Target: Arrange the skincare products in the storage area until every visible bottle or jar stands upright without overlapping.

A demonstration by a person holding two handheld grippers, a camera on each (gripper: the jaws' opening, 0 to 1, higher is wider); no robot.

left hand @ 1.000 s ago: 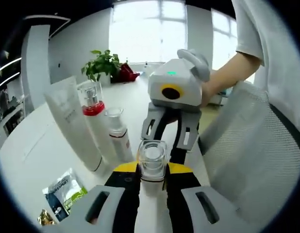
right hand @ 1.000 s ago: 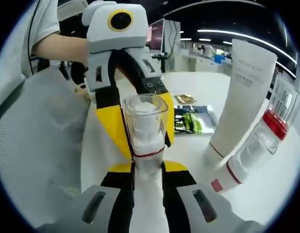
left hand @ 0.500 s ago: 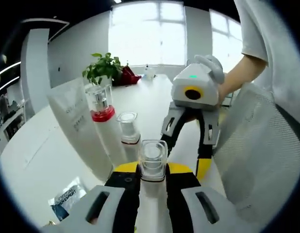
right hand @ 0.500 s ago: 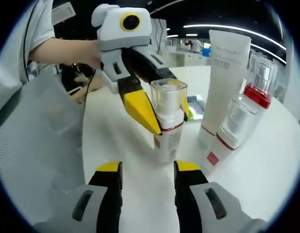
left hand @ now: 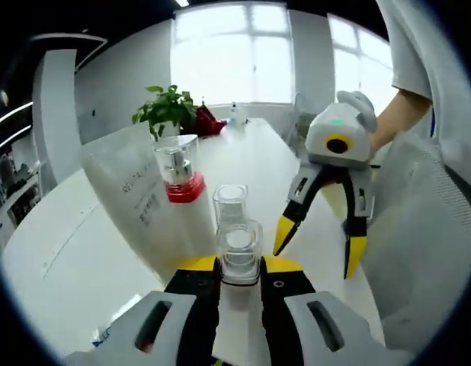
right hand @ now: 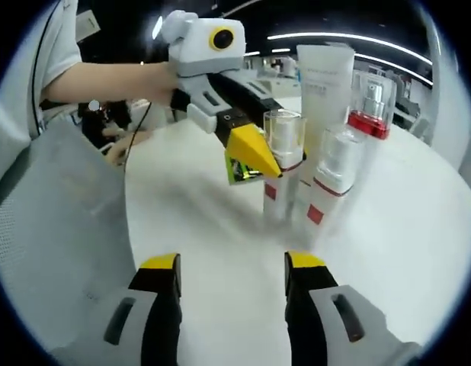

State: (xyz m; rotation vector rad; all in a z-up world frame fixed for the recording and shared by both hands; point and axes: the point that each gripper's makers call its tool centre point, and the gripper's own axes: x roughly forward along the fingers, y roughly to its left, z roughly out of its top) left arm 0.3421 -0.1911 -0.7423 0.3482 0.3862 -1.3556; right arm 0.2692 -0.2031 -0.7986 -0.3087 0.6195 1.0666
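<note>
Now | left gripper (left hand: 239, 268) jaws squeeze small clear-capped bottle (left hand: 239, 252) upright on worktop (right hand: 388, 229) | right gripper (right hand: 232, 268) jaws wide apart, holding nothing

Daylight floods the left gripper view from blown-out windows (left hand: 247, 49) at 12 o'clock, glaring off the white worktop (left hand: 83, 252). The right gripper view is dimmer, lit by ceiling strips (right hand: 350, 38) at 1 o'clock. Fisheye bending warps both edges; bottles (right hand: 331, 179) look slightly blurred.
</note>
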